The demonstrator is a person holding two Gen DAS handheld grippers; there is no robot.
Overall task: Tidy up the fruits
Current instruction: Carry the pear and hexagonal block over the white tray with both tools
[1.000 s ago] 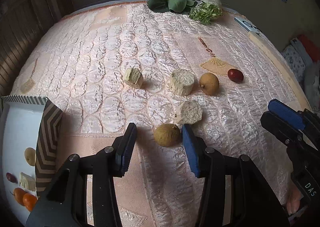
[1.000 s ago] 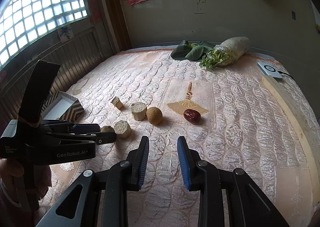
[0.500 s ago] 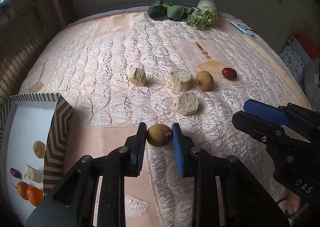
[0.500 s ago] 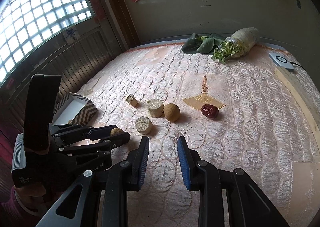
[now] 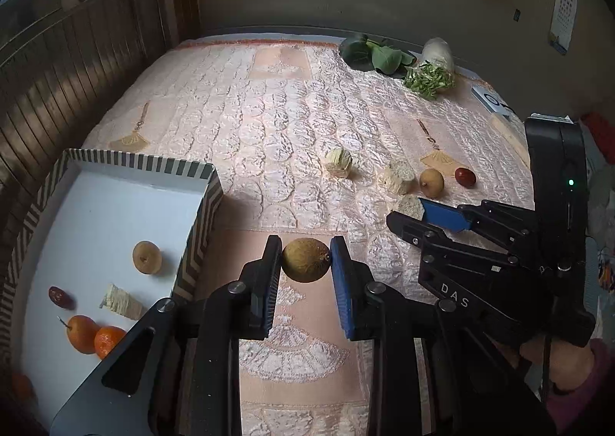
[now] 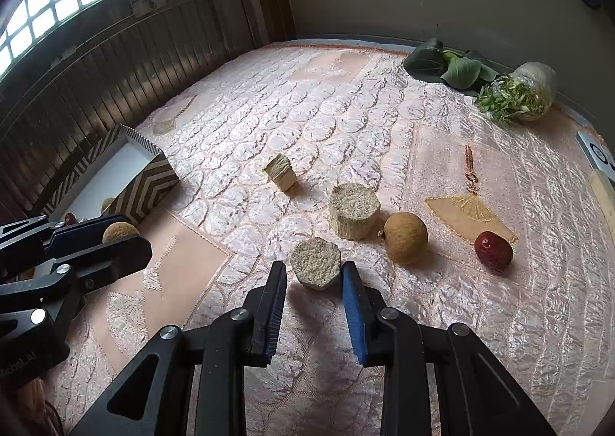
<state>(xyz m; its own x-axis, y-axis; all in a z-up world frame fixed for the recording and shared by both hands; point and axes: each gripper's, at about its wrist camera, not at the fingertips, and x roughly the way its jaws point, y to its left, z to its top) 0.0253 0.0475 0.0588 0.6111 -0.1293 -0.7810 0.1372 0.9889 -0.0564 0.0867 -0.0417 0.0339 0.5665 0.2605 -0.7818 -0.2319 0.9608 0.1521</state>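
Since fruit is being gathered in the box to its left, the left gripper is clamped on a brown fruit, lifted clear of the quilt. The right gripper stands apart around a pale chunk, pads not touching. Its own view hides most of the box's inside.
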